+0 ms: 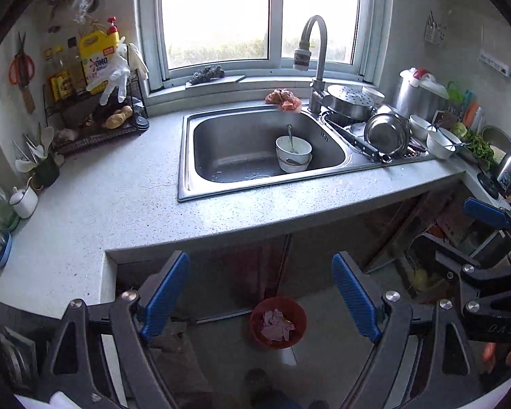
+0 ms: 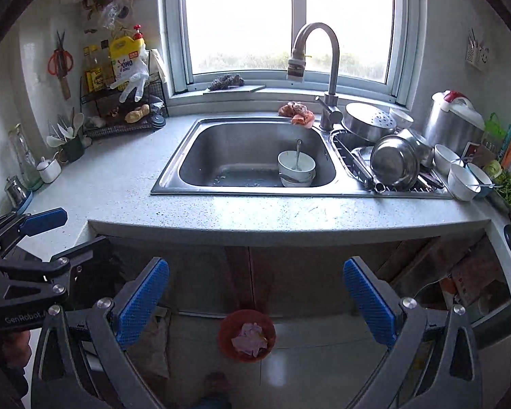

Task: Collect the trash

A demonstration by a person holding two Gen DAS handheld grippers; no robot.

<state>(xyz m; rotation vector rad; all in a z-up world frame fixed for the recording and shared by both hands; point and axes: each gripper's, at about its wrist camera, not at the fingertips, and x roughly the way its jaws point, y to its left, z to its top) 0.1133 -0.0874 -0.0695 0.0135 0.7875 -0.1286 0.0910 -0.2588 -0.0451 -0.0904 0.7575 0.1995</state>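
Hovering above red bin [image 1: 278, 322] at 6 o'clock, left gripper [image 1: 260, 306] and right gripper [image 2: 256, 301] spread, empty; paper scraps [image 2: 250, 339] binned; next, seek more trash on counter [image 2: 255, 211].

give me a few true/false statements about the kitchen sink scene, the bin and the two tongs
1. The red bin on the floor holds crumpled pinkish paper. True.
2. The left tongs are clamped on a piece of trash. False: they stand open with nothing between them.
3. Stacked white bowls with a spoon sit in the sink basin. True.
4. The right tongs are shut. False: they are open and empty.
5. The faucet is running. False: no water stream shows.
6. An orange rag lies on the sink's back edge beside the faucet. True.
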